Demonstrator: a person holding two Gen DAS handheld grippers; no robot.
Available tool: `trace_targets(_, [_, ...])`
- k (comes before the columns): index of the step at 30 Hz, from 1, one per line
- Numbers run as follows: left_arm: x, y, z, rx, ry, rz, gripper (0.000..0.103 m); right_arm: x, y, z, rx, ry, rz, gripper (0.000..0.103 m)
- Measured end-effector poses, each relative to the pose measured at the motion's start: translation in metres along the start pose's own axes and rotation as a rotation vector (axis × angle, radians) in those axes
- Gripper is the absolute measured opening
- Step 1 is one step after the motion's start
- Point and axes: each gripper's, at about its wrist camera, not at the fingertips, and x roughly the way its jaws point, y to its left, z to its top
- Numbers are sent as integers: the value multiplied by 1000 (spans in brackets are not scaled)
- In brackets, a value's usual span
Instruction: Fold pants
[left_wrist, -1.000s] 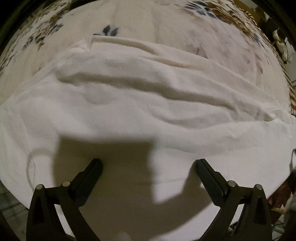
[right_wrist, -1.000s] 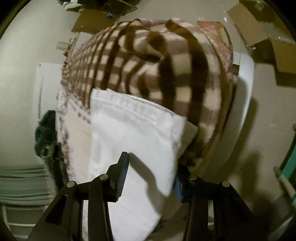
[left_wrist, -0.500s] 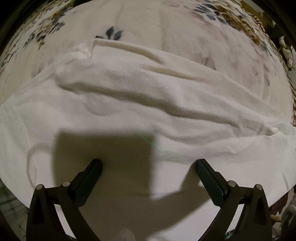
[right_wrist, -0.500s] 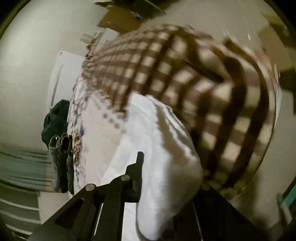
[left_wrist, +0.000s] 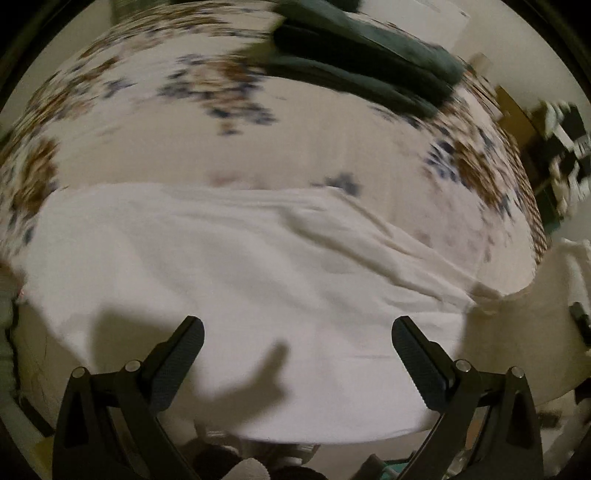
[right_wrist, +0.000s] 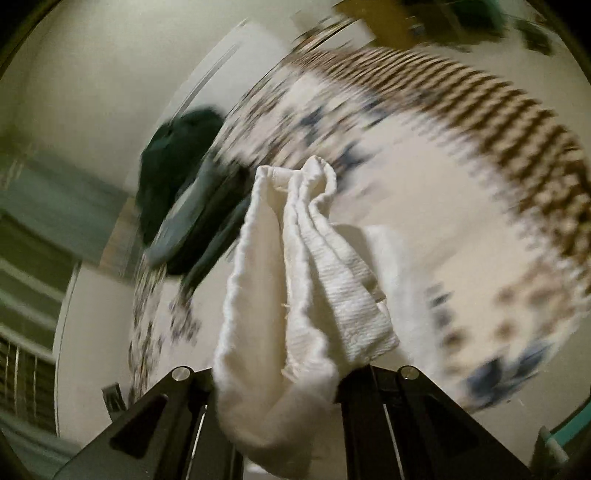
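My right gripper (right_wrist: 277, 373) has closed since a second ago, when its jaws stood around the white ribbed-cotton pants (left_wrist: 229, 280); it now clamps a bunched fold lifted off the bed. My left gripper (left_wrist: 297, 343) is wide open with nothing in it, now higher above the pants spread along the near edge of the floral-print bedspread (left_wrist: 303, 147). Dark green folded garments (left_wrist: 362, 66) lie at the far edge.

Dim warm light, heavy motion blur, fisheye-warped edges, soft shadows.
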Motion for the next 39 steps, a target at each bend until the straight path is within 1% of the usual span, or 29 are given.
trace_targets(3, [-17, 53, -9, -64, -13, 31, 103, 55, 48, -41, -64, 91, 1, 8])
trace_targets(4, [-17, 60, -13, -72, -14, 41, 103, 76, 66, -52, -94, 117, -9, 8])
trace_targets(5, [-20, 75, -18, -79, -12, 57, 103, 100, 78, -72, -121, 154, -17, 8])
trace_targets(7, [-21, 102, -24, -102, -7, 84, 103, 136, 95, -101, -165, 213, -29, 8])
trace_targets(9, [-21, 119, -29, -116, -10, 100, 103, 169, 115, -138, -241, 280, -64, 9])
trace_targets(10, [-22, 126, -31, -120, -10, 108, 103, 187, 125, -157, -285, 320, -109, 11])
trace_targets(11, [-23, 136, -35, -128, -14, 118, 103, 201, 131, -171, -314, 351, -153, 20])
trace_targets(12, [-23, 145, -38, -139, -17, 129, 103, 214, 134, -183, -329, 393, -178, 28])
trace_targets(13, [-24, 153, -39, -149, -16, 135, 103, 226, 138, -192, -342, 443, -193, 45])
trace_targets(14, [-24, 165, -41, -171, -12, 142, 103, 231, 148, -203, -364, 483, -186, 54])
trace_targets(15, [-25, 173, -41, -192, -11, 147, 103, 230, 155, -207, -375, 501, -139, 54])
trace_targets(16, [-27, 181, -42, -207, -10, 149, 103, 226, 162, -209, -370, 530, -70, 55])
trace_targets(17, [-28, 188, -43, -226, -10, 149, 103, 219, 166, -208, -340, 558, -6, 54])
trace_targets(18, [-30, 198, -44, -252, -14, 153, 103, 210, 167, -203, -319, 544, 3, 55])
trace_targets(19, [-31, 202, -44, -266, -16, 158, 103, 200, 167, -198, -309, 517, -5, 55])
trace_targets(21, [-31, 216, -46, -311, -20, 166, 103, 182, 155, -183, -274, 454, -61, 55])
trace_targets(22, [-30, 221, -48, -334, -18, 170, 103, 181, 144, -174, -262, 431, -138, 55])
trace_targets(23, [-28, 228, -49, -361, -15, 177, 103, 186, 134, -164, -260, 426, -211, 55])
trace_targets(24, [-25, 235, -51, -392, -13, 179, 103, 193, 128, -158, -255, 431, -255, 55])
trace_targets(25, [-23, 241, -54, -423, -11, 182, 103, 204, 115, -156, -249, 451, -304, 52])
trace_targets(26, [-21, 247, -57, -452, -10, 196, 103, 215, 112, -155, -248, 468, -327, 45])
trace_targets(28, [-19, 261, -63, -517, -27, 212, 103, 238, 113, -165, -297, 541, -350, 44])
trace_targets(29, [-19, 265, -64, -536, -31, 216, 103, 242, 121, -174, -364, 541, -368, 44])
trace_targets(30, [-16, 272, -66, -573, -37, 212, 103, 243, 128, -178, -391, 549, -349, 44])
trace_targets(32, [-9, 285, -69, -641, -49, 158, 103, 242, 129, -183, -376, 575, -306, 44])
trace_targets(34, [1, 297, -69, -732, -70, 59, 103, 239, 122, -182, -355, 571, -306, 44])
trace_targets(36, [8, 302, -69, -788, -115, -43, 103, 235, 114, -181, -351, 568, -316, 44])
trace_targets(38, [10, 304, -67, -823, -164, -110, 102, 227, 107, -180, -345, 568, -319, 43])
trace_targets(39, [9, 304, -66, -838, -205, -161, 97, 229, 113, -180, -347, 571, -325, 43])
